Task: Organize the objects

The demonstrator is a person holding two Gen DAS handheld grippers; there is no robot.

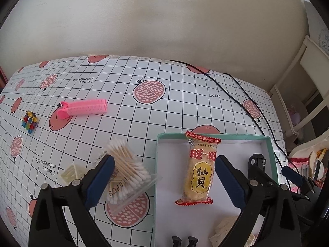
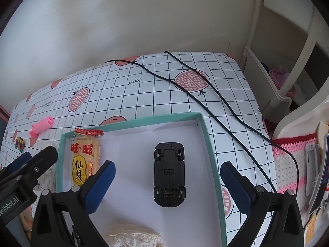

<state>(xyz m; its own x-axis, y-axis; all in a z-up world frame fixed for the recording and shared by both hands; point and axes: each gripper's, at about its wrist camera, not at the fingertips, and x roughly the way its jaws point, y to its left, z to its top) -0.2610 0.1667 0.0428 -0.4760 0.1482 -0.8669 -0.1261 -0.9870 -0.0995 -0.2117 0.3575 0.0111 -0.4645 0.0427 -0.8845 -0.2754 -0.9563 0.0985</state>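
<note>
Left wrist view is showing the left tongs (image 1: 162, 177) gaping empty; the cotton swab pack (image 1: 127, 175) is lying on the desk (image 1: 185, 107) beside their left finger, outside the box (image 1: 267, 144), nearer than the right tongs (image 2: 167, 183), also released.

Teal-rimmed box (image 2: 202, 127), pink curler (image 1: 86, 108) (grid-and-pomegranate tablecloth (image 1: 123, 78)).

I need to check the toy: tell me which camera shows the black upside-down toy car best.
The right wrist view: the black upside-down toy car lies whole, wheels up, in the teal-rimmed box. In the left wrist view, the left gripper hides most of it.
</note>
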